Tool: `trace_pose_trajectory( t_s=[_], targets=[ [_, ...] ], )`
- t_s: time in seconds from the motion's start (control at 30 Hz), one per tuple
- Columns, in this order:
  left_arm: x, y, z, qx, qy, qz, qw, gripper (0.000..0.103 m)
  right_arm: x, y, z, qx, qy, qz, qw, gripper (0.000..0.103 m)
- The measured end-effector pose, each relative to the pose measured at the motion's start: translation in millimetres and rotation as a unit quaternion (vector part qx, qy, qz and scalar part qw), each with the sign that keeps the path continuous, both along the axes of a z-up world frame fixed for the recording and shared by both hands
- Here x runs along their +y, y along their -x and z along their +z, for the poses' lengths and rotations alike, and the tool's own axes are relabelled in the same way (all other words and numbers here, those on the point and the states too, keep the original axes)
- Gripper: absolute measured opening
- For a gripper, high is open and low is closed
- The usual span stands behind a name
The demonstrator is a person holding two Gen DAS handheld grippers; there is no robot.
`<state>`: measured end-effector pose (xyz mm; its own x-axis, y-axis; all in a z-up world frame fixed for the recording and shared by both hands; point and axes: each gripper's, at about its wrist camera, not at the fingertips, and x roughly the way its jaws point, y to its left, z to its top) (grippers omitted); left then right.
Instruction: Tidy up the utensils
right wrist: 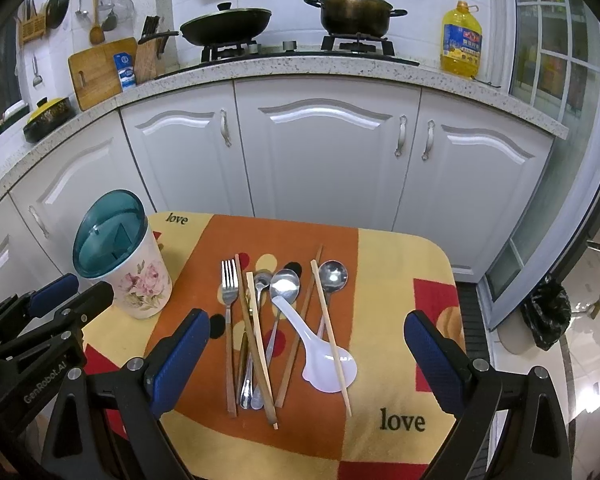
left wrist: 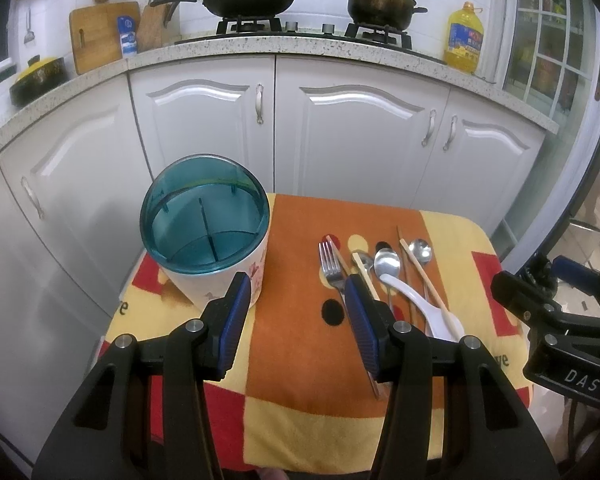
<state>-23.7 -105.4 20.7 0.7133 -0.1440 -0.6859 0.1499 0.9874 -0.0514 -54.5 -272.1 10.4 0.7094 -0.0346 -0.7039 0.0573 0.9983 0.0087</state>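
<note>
A floral utensil holder (right wrist: pixel 140 284) with a teal divided rim (left wrist: pixel 204 216) stands upright at the left of a small table. To its right lie a fork (right wrist: pixel 229 280), metal spoons (right wrist: pixel 286 284), a white plastic soup spoon (right wrist: pixel 324 356) and several wooden chopsticks (right wrist: pixel 256 344), partly overlapping. My left gripper (left wrist: pixel 296 292) hovers open between holder and utensils, nothing between its blue pads. My right gripper (right wrist: pixel 306 326) is open wide above the utensil pile, holding nothing. The right gripper (left wrist: pixel 556 320) also shows at the right edge of the left wrist view, and the left gripper (right wrist: pixel 52 300) at the left edge of the right wrist view.
An orange, yellow and red towel (right wrist: pixel 396 280) covers the table. White cabinets (right wrist: pixel 324 152) stand close behind, under a speckled counter with a wok (right wrist: pixel 226 24), pot (right wrist: pixel 354 12), oil bottle (right wrist: pixel 460 40) and cutting board (right wrist: pixel 100 72). A black bag (right wrist: pixel 546 316) sits on the floor at right.
</note>
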Motion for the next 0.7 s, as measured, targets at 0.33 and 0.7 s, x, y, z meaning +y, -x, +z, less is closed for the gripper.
trace_pose_trajectory(
  t_s=[0.33,0.7],
  targets=[
    [-0.6,1.2,-1.8,0.001,-0.001,-0.002,1.0000,0.048,-3.5,0.5,-1.3,0.002,-0.004,-0.003,1.000,0.098],
    [-2.4,3.1,-1.7,-0.003,-0.002,-0.003,1.0000,0.048,-6.5,2.4,-0.6,0.006,-0.006,-0.007,1.000,0.098]
  ],
)
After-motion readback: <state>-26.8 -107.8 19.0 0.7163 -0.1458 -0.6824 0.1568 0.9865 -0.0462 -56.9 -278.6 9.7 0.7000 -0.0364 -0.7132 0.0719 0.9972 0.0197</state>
